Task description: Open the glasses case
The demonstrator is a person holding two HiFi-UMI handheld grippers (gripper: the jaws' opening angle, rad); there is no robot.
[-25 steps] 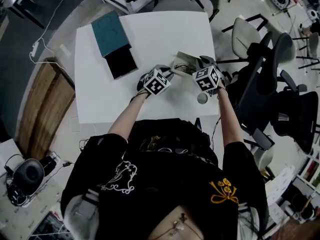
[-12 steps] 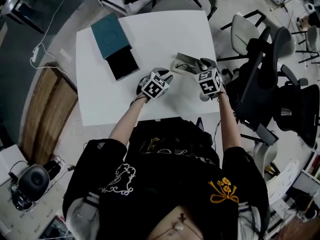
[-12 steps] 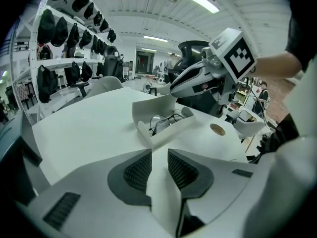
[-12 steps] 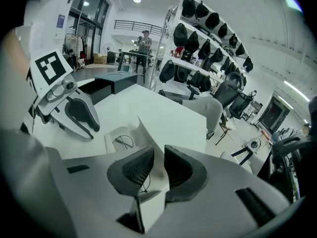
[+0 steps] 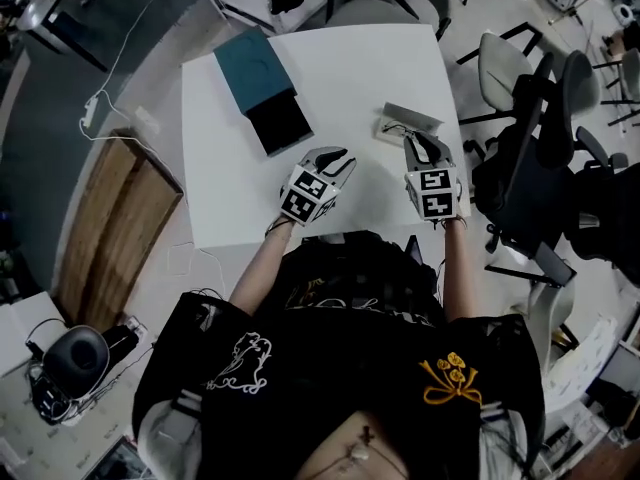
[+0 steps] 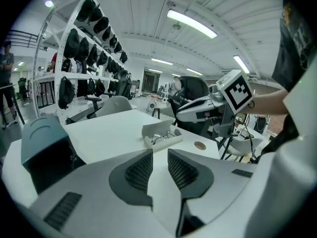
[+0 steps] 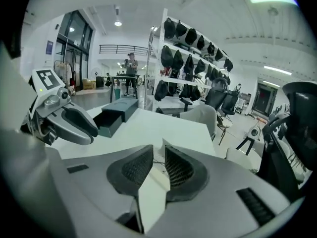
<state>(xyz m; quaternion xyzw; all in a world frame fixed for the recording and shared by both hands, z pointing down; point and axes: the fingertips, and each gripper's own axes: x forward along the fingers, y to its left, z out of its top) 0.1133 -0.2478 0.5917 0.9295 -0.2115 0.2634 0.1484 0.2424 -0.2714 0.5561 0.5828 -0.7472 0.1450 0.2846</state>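
The glasses case (image 5: 407, 125) lay open on the table (image 5: 340, 68), the task seemingly done; the left gripper (image 6: 159, 158) held its fingers apart and empty, the right gripper (image 7: 158, 156) had just been opening its own, also empty, so only retreat remained.

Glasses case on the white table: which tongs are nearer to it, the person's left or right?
Right. The right tongs, jaws just opened further, nothing between them, sit just short of the glasses case; the left tongs hover farther off to its left, over the table.

White table (image 5: 330, 78) w/ grey chairs (image 5: 505, 63) around, strip lights (image 6: 190, 24) overhead.
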